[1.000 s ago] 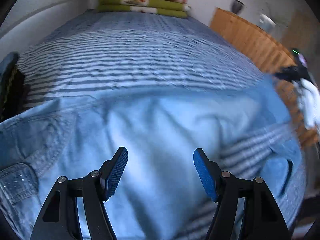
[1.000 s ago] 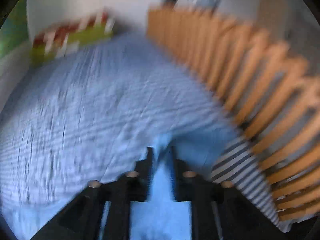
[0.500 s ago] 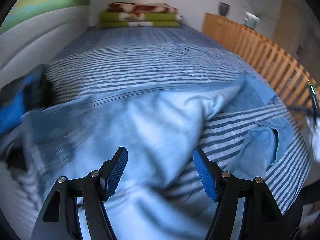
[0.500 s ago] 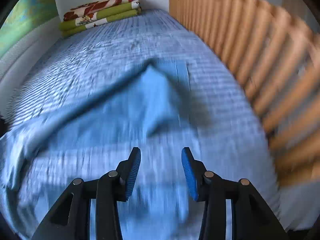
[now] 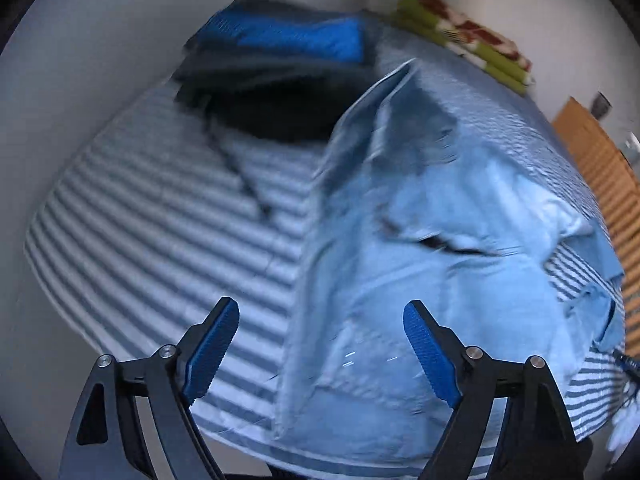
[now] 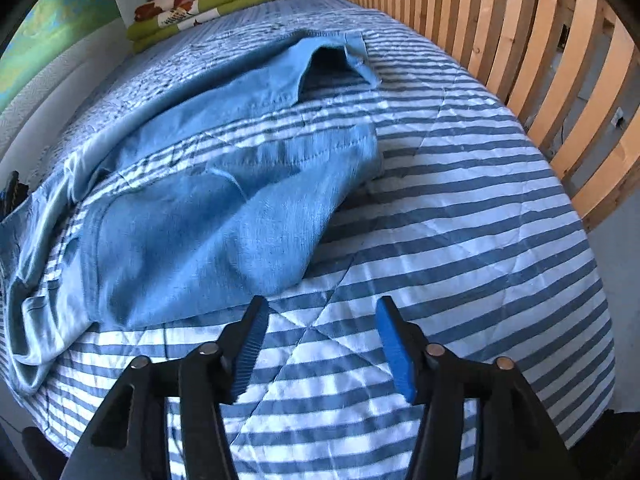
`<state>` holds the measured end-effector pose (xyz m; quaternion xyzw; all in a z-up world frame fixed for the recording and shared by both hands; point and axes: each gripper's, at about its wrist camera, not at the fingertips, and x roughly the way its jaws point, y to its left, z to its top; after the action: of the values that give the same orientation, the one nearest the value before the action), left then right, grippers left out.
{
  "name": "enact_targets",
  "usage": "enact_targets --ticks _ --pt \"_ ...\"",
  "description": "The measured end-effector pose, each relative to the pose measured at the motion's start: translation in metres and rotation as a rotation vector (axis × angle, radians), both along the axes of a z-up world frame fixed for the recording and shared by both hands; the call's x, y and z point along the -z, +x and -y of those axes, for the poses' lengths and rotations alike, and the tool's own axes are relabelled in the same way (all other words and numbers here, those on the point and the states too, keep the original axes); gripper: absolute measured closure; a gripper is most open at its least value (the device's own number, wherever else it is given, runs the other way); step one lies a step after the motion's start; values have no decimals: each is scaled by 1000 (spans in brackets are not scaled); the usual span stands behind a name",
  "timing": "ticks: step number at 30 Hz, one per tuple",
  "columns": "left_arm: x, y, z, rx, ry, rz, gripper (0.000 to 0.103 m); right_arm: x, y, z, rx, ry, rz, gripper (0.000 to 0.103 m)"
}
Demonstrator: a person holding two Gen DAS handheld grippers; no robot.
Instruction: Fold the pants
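Light blue denim pants (image 5: 420,264) lie crumpled across the blue-and-white striped bedspread (image 5: 168,232). In the left wrist view my left gripper (image 5: 320,344) hovers over the waist end's left edge, its jaws opening wide, nothing pressed between the pads. In the right wrist view the pants' legs (image 6: 208,208) spread out, one leg opening (image 6: 332,60) farther back. My right gripper (image 6: 320,344) hangs just in front of the nearer leg's hem, over bare striped cover (image 6: 460,240); its jaws are opening and hold nothing.
A pile of dark and bright blue clothes (image 5: 280,64) lies by the wall beyond the pants. Folded green and red blankets (image 6: 204,4) sit at the bed's head. A wooden slatted rail (image 6: 540,60) borders the bed's right side.
The right gripper let go of the blue fabric and opened, moving back over the bare cover. The left gripper swung left toward the waist end and the dark clothes, and widened.
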<state>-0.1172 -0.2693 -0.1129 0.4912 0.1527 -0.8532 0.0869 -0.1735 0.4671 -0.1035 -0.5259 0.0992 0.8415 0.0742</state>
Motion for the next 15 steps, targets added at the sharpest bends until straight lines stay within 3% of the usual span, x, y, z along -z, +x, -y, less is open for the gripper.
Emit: enact_targets --ticks 6,10,12,14,15 --pt "43 -3 1 -1 125 56 16 17 -16 -15 95 -96 5 43" --pt "53 -4 -25 50 111 53 20 18 -21 -16 147 -144 -22 40" --pt "55 -3 -38 73 56 54 37 18 -25 -13 145 -164 -32 40" --pt "53 -3 -51 90 21 38 67 19 -28 -8 147 -155 -31 39" --pt "51 -2 -54 89 9 33 74 18 -29 -5 146 -153 -33 39"
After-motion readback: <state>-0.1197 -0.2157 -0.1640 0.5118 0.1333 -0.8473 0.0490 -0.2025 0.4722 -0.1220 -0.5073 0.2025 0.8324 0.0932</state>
